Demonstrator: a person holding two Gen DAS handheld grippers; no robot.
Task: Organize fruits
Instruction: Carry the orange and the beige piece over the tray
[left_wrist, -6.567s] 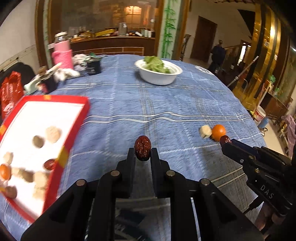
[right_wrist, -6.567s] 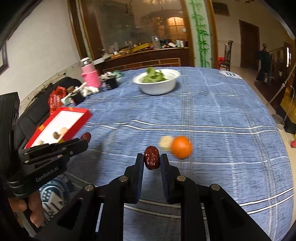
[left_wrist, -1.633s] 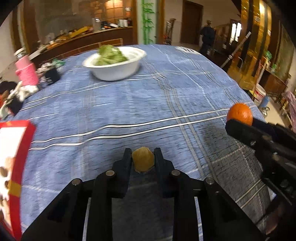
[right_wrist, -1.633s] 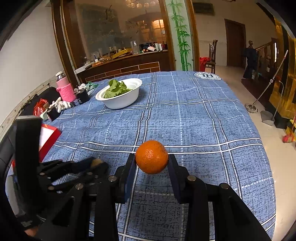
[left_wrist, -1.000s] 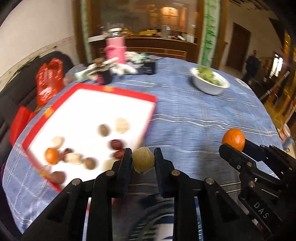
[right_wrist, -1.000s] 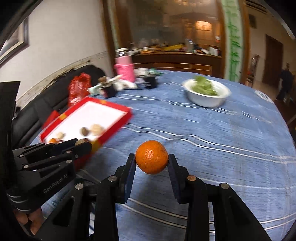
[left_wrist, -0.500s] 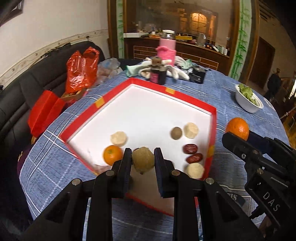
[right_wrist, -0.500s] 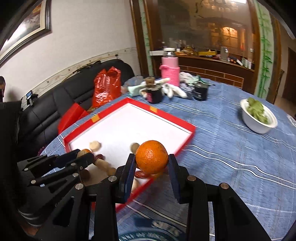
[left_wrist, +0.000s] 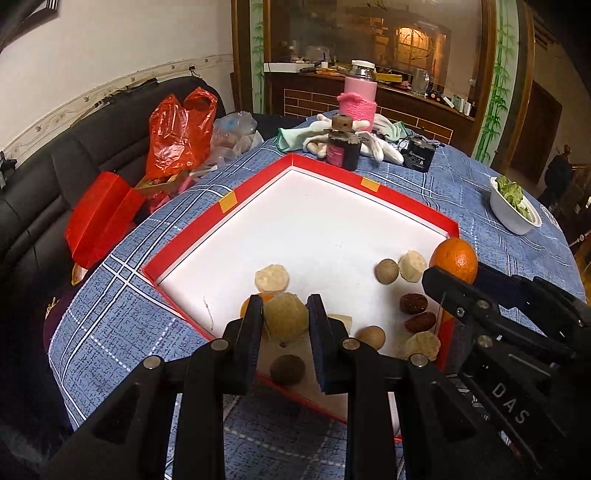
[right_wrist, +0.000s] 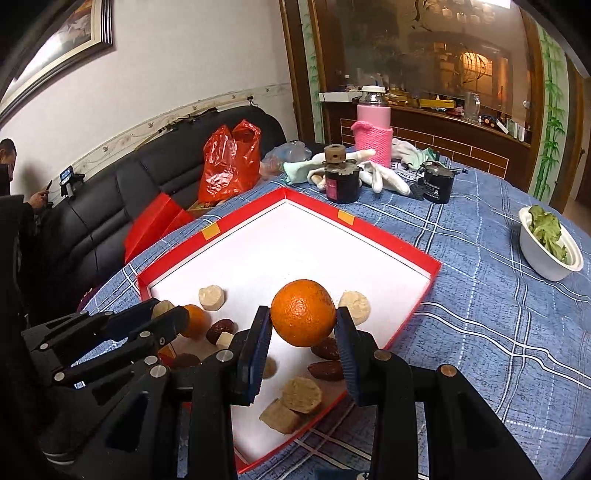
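Two hand-held grippers hang side by side over the near end of one shallow red box (left_wrist: 258, 182) with a white floor, which sits on the worktop (left_wrist: 122, 314) under a blue checked cloth.

The left hand-held gripper (left_wrist: 286, 317) is clamped on a single pale, yellowish peeled fruit (left_wrist: 285, 315), held above the box's near-left corner. The right hand-held gripper (right_wrist: 303, 325) pinches one orange (right_wrist: 303, 317) between its two pads, above the near-right part of the box.

Inside the box, counting left to right from the left wrist view: one small orange fruit (left_wrist: 245, 304) mostly hidden behind the left finger, a pale peeled piece (left_wrist: 271, 277) beyond it, a brown round one (left_wrist: 287, 369) under the gripper, another brown round one (left_wrist: 370, 336), a third (left_wrist: 386, 271) farther back beside a pale piece (left_wrist: 413, 261), two dark red dates (left_wrist: 413, 303) one before the other, and a pale piece (left_wrist: 424, 344) at the near-right wall. A few others are partly hidden, so the full count is unclear.

Beyond the box stand one dark jar (left_wrist: 343, 147), one pink-sleeved flask (left_wrist: 360, 96) and, far right, one white bowl (left_wrist: 511, 212) of greens.
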